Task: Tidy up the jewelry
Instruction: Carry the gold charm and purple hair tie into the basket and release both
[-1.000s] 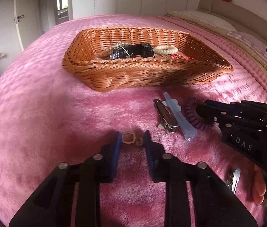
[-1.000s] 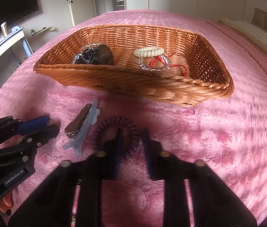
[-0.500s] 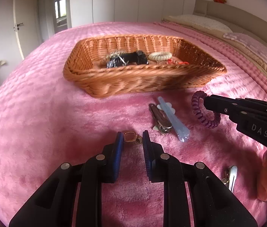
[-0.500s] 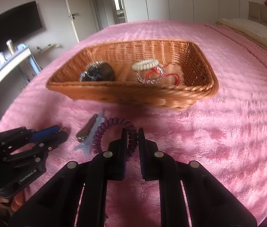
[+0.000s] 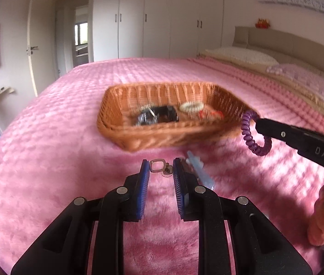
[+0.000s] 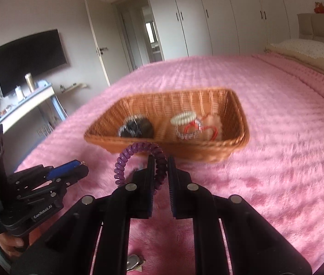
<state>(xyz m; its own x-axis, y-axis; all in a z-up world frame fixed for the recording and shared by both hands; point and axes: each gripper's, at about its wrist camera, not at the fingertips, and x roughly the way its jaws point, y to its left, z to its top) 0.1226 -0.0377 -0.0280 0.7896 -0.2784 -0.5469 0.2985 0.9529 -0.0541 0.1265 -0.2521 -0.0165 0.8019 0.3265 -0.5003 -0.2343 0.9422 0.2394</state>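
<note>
Nearest, left gripper [image 5: 161,168] fingers pinched a small square-framed earring [image 5: 157,166], right gripper [image 6: 161,168] fingers clamped the purple coil hair tie [image 6: 139,158]; hair clips [image 5: 199,171] remained on the bed [image 5: 47,149]; beyond, the wicker basket [image 6: 207,151] already held bracelets.

Soft daylight lit the room evenly, casting faint shadows on the pink bedspread [image 5: 47,137]. Motion blur smeared the wicker basket [image 6: 237,114]. Fisheye distortion bent the edges, with dark vignetted corners.
</note>
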